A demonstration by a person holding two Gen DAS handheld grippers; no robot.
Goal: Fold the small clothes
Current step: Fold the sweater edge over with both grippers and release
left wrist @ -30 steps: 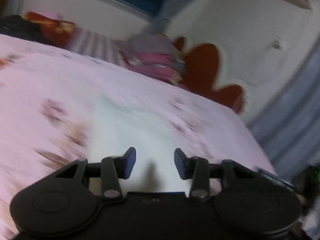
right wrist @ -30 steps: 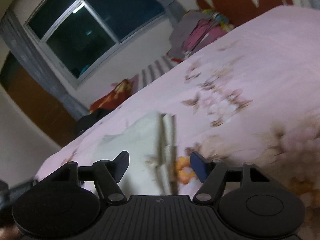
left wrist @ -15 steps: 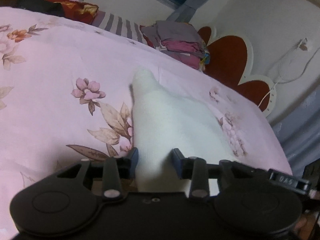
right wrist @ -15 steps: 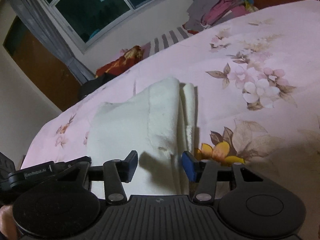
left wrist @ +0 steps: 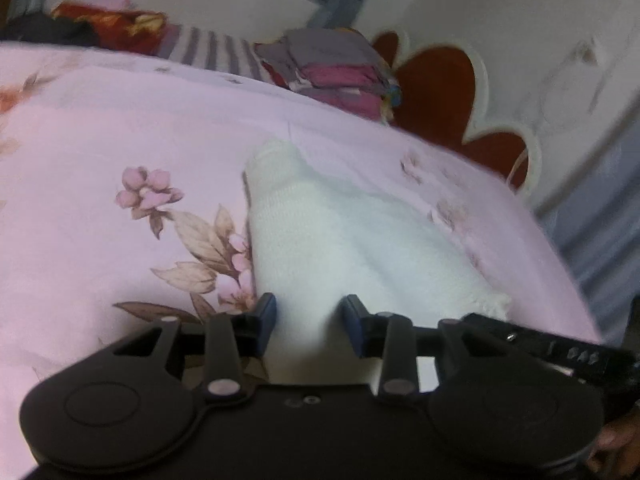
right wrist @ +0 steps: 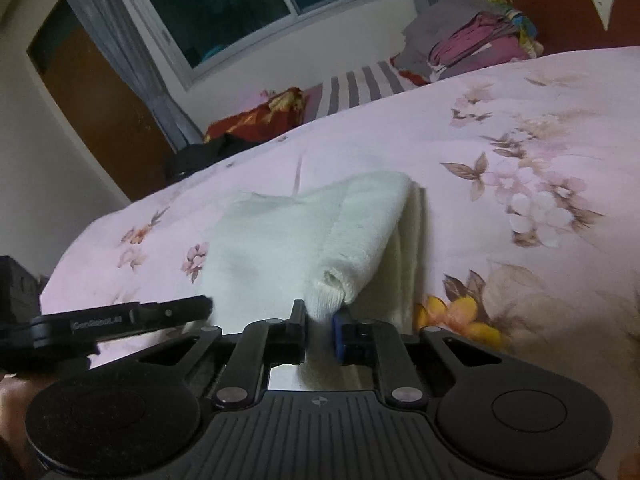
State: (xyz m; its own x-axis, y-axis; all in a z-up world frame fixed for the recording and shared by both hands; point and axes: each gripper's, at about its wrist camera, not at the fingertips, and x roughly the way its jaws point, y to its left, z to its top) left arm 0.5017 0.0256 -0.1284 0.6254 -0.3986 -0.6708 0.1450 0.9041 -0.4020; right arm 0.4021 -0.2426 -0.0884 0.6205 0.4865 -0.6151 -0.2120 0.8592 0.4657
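Observation:
A small white knitted garment (left wrist: pixel 344 236) lies on the pink floral bedsheet (left wrist: pixel 100 128). In the right wrist view the garment (right wrist: pixel 280 236) is partly folded, with one rolled edge lifted toward me. My right gripper (right wrist: pixel 320 320) is shut on that near edge of the garment. My left gripper (left wrist: pixel 308 320) is open, its fingers standing either side of the garment's near edge. The left gripper also shows at the left of the right wrist view (right wrist: pixel 120 316).
A stack of folded clothes (left wrist: pixel 336 72) sits at the head of the bed by the red heart-shaped headboard (left wrist: pixel 440 92). A striped pillow (right wrist: pixel 360 84) and red cloth (right wrist: pixel 256 116) lie under the window (right wrist: pixel 248 4). A brown door (right wrist: pixel 92 92) stands at left.
Both grippers came down onto the garment's near edge. The right gripper closed on the cloth and lifted its rolled edge. The left gripper's jaws narrowed but stay open.

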